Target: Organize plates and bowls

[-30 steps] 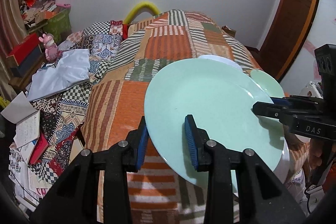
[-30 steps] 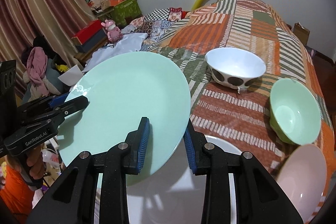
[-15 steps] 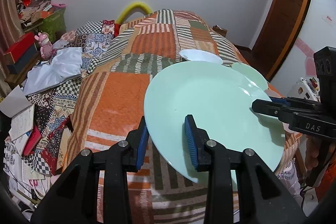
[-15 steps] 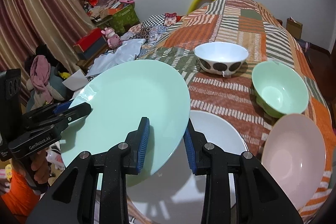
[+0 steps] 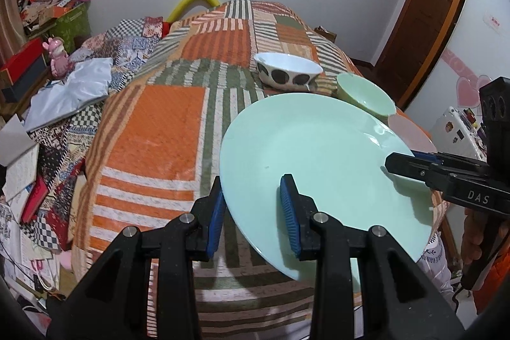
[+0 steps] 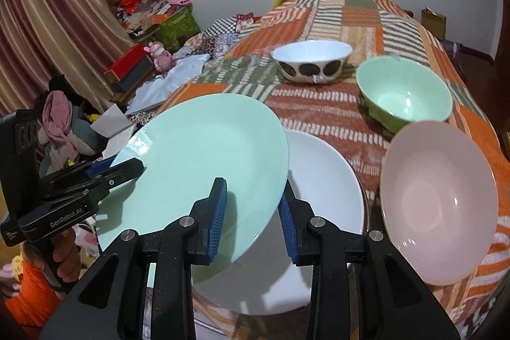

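A mint green plate (image 5: 322, 168) is held in the air over the patchwork bedspread (image 5: 153, 133) by both grippers. My left gripper (image 5: 253, 217) straddles its near rim, jaws apart around the edge. My right gripper (image 6: 253, 217) does the same on the plate (image 6: 204, 161) from the other side. Under it lies a white plate (image 6: 322, 180). A pink bowl (image 6: 436, 196), a green bowl (image 6: 404, 97) and a white bowl with dark spots (image 6: 312, 59) stand on the bed.
A heap of clothes, books and boxes (image 5: 47, 91) lies left of the bed. A curtain (image 6: 47, 31) hangs at the far left. A wooden door (image 5: 427, 11) is at the back right.
Both grippers have carried the green plate up and back toward the near end of the bed. The white plate, the pink bowl and the other bowls have come into view.
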